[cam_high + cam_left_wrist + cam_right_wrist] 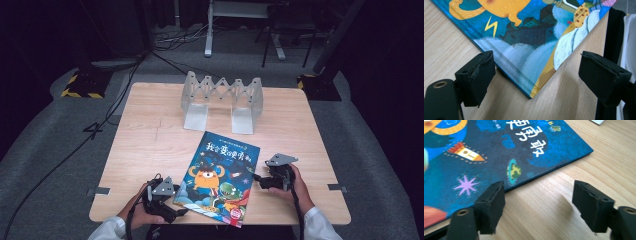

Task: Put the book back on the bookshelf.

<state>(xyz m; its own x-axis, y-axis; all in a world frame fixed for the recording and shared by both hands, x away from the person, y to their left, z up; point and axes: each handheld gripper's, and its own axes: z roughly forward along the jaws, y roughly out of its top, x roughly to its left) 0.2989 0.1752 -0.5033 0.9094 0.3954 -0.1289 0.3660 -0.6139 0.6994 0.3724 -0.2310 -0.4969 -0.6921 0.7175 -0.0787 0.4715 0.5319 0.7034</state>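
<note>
Fingers spread wide beside the book.

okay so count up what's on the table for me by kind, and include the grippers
Picture book: 1
Grey folding book rack: 1
Grippers: 2, the left gripper and the right gripper, both open, one at each side of the book
Total: 4

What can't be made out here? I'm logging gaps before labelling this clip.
- Book: its near corner hangs past the table edge in the high view; underside hidden.
- Left gripper: whether a jaw touches the book's edge, unclear.
- Rack: fine detail too small in the high view.
</note>
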